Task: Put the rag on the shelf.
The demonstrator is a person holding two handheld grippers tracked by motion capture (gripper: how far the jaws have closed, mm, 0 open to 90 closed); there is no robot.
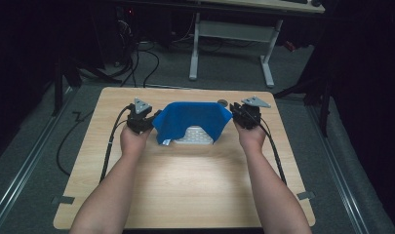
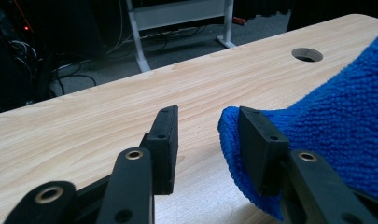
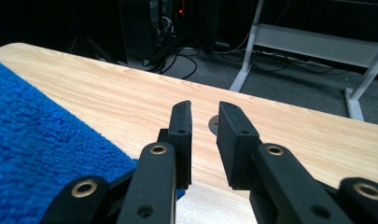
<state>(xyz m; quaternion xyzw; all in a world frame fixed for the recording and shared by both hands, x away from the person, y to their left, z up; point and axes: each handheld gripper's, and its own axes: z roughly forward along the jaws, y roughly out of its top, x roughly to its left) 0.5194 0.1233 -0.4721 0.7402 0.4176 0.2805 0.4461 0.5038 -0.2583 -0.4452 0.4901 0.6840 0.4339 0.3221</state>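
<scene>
Here both hand-held grippers, left (image 2: 207, 135) and right (image 3: 204, 140), gape beside the blue towel (image 1: 192, 117) hiding a keyboard (image 1: 195, 135).

One blue towel (image 1: 192, 117), one keyboard (image 1: 194, 136) (partly covered), two claws

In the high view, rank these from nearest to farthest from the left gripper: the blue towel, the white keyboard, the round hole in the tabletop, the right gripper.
1. Blue towel: right beside the left gripper, at its edge.
2. White keyboard: under the towel, centre.
3. Round hole: behind the towel, toward the far edge.
4. Right gripper: across the towel, on the opposite side.
</scene>
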